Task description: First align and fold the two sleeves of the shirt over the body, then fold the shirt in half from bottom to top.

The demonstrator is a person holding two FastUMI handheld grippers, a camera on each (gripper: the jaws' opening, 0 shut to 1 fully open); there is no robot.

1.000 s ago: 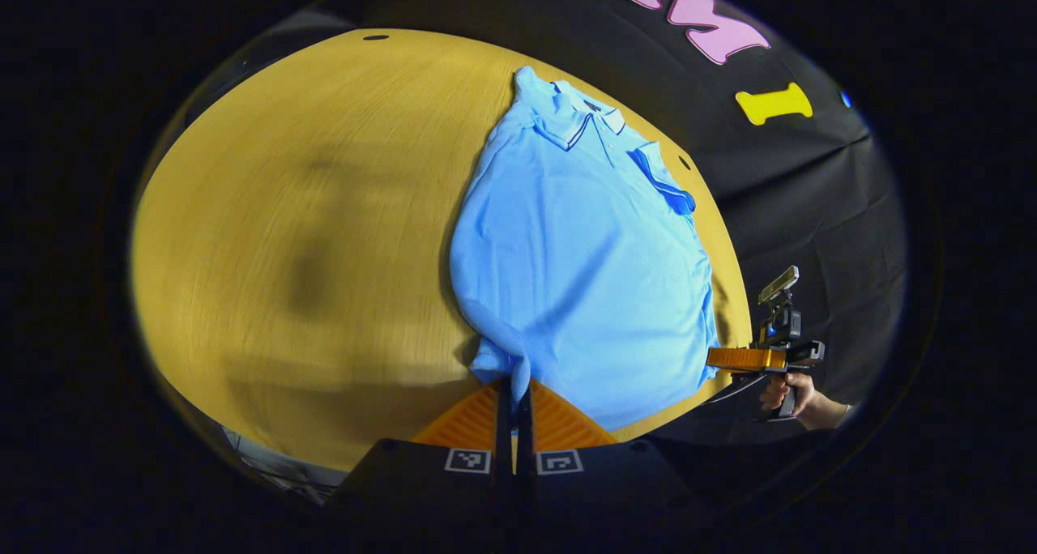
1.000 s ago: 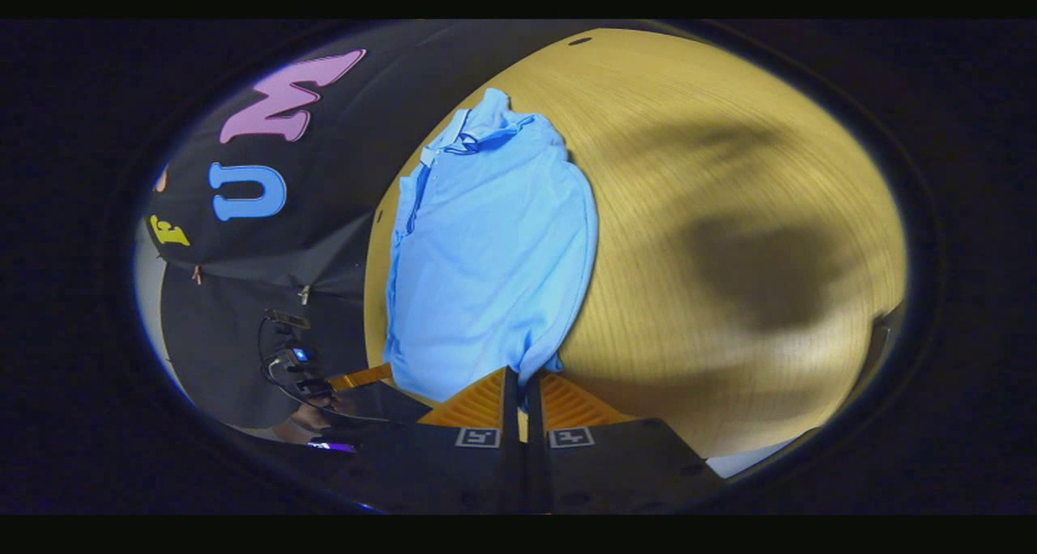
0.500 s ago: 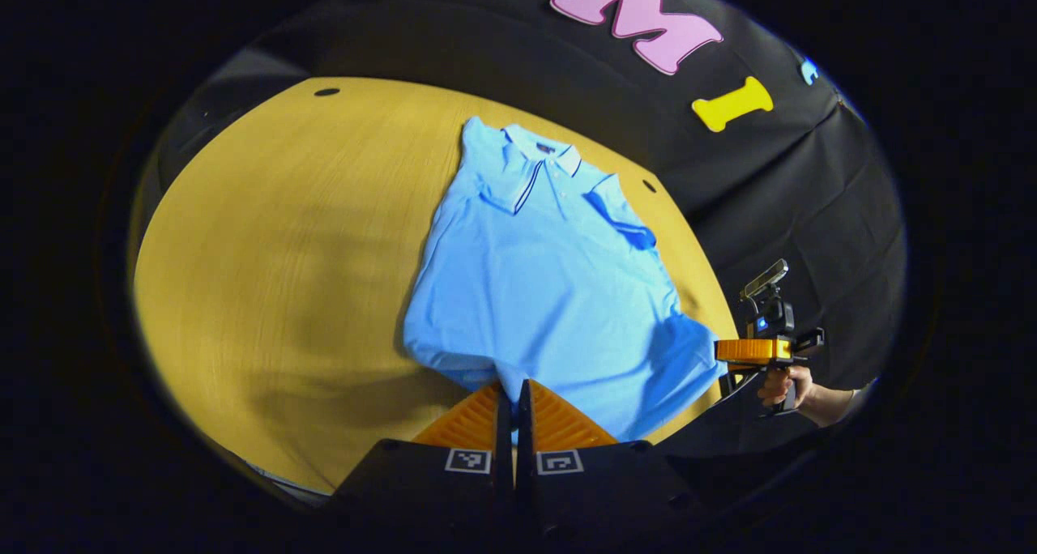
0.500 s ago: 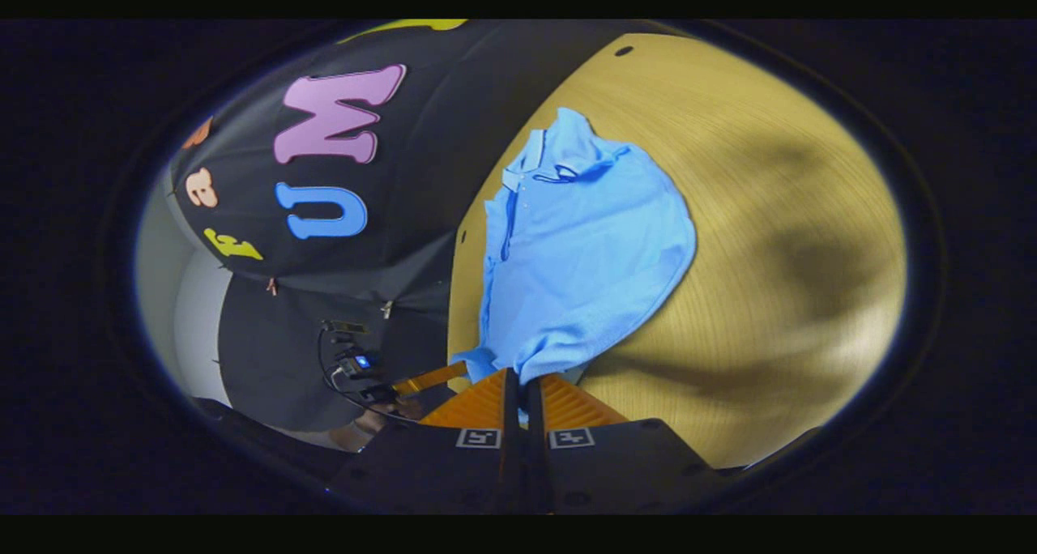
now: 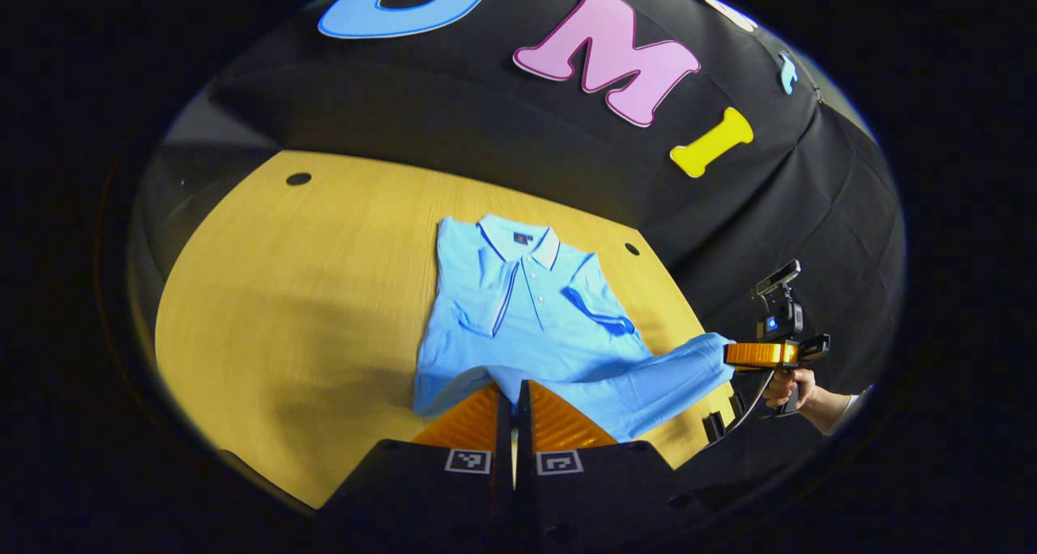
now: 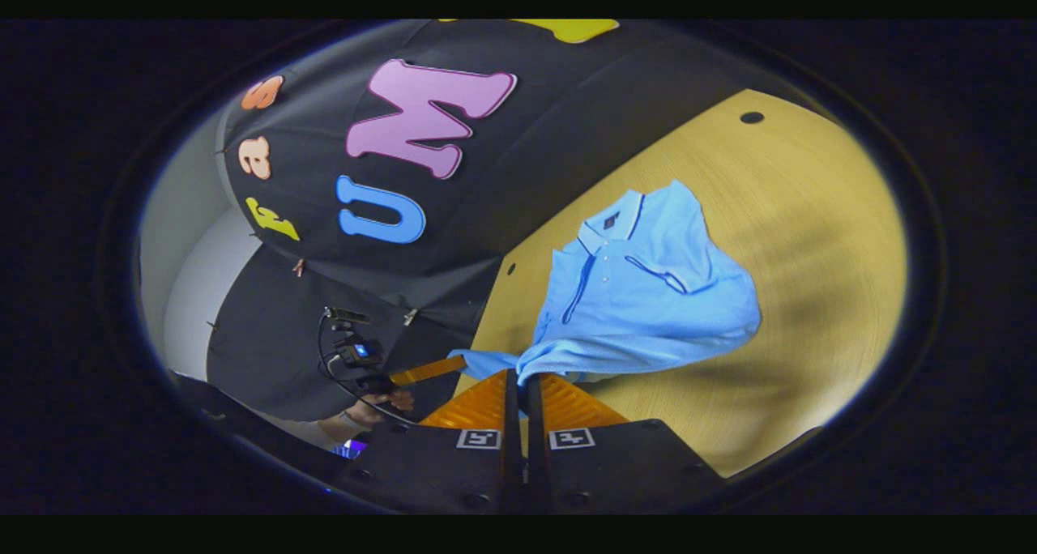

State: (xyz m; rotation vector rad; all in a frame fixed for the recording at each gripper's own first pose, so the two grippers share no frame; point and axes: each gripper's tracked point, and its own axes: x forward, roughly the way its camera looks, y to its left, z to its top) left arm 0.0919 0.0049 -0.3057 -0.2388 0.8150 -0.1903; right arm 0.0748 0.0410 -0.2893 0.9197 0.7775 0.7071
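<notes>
A light blue polo shirt (image 5: 527,311) lies on the wooden table (image 5: 308,295), collar toward the far edge, with both short sleeves folded over its chest. My left gripper (image 5: 512,385) is shut on one corner of the hem, which is lifted off the table. My right gripper (image 6: 518,374) is shut on the other hem corner. The raised hem sags between them. The right gripper (image 5: 729,354) also appears at the right of the left gripper view, held by a hand (image 5: 782,385). The left gripper (image 6: 454,365) shows at lower left in the right gripper view.
The table has small round holes (image 5: 298,179) near its far corners. Bare wood stretches to the left of the shirt in the left gripper view. The table's far edge (image 5: 454,177) meets the black cloth wall just beyond the collar.
Both grippers have lifted the shirt's hem off the table and carried it toward the collar. The lower half of the shirt now hangs raised over the body.
</notes>
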